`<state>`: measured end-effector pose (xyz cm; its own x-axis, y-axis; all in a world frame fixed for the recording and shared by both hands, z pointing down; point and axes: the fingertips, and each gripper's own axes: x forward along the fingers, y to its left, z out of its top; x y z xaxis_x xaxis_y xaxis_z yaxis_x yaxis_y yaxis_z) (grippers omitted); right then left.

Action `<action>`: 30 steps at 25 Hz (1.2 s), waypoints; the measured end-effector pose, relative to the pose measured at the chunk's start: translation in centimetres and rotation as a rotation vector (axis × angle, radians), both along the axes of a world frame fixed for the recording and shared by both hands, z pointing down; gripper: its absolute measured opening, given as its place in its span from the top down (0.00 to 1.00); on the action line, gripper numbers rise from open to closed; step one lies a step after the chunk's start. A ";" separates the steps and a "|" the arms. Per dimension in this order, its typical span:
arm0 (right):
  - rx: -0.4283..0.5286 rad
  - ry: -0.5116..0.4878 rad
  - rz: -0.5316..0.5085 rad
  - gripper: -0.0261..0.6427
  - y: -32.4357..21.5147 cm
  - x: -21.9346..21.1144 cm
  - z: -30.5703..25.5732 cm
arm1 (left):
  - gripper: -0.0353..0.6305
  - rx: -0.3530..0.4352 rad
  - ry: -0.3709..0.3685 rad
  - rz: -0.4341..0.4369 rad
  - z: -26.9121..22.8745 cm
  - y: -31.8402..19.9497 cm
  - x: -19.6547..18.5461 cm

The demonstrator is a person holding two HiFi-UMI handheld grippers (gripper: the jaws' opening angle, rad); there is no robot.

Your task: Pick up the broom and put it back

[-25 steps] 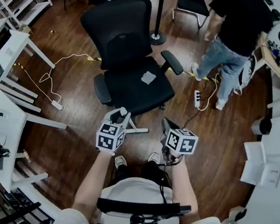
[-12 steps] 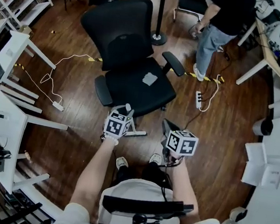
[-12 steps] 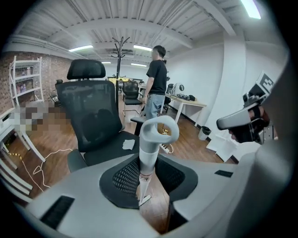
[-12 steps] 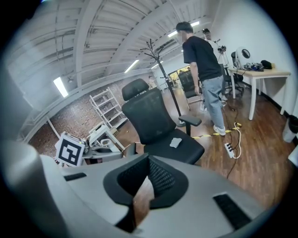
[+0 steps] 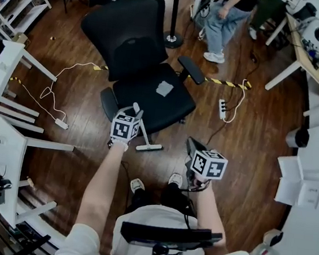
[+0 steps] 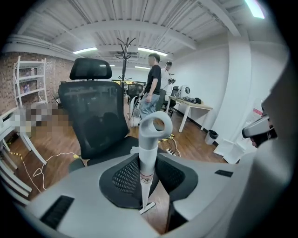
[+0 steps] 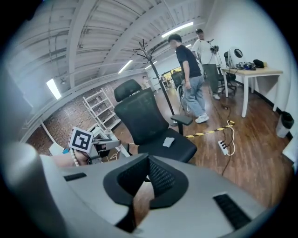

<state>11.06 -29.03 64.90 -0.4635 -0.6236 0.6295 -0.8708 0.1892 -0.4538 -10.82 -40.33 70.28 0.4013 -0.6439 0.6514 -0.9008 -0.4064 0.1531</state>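
1 broom (image 6: 150,135) clamped by handle in L gripper (image 6: 148,167), beside office chair (image 5: 152,97).

Office floor from above, chair in the middle

The office chair (image 5: 139,63) stands at 12 o'clock from the person, with a small pad (image 5: 164,88) on its seat. The broom (image 6: 149,153) sits between the jaws of the left gripper (image 5: 133,116), just before the seat's front edge. The right gripper (image 5: 192,147) is at the left gripper's 4 o'clock, apart from it. From the chair, a power strip (image 5: 222,109) lies at 3 o'clock, a coat stand base (image 5: 172,38) at 1 o'clock, a standing person (image 5: 223,16) beyond it, tables (image 5: 10,69) at 9 o'clock and a desk (image 5: 309,56) at 2 o'clock.
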 end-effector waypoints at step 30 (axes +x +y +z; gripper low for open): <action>0.101 0.011 -0.098 0.94 3.0 -11.0 -4.2 | 0.95 0.193 0.371 -0.107 -11.7 15.5 -6.1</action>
<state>0.07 -25.99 60.71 -0.5188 -0.6363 0.5710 -0.8506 0.3175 -0.4190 -16.88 -24.81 58.53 0.5105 -0.7902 0.3391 -0.8373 -0.3670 0.4054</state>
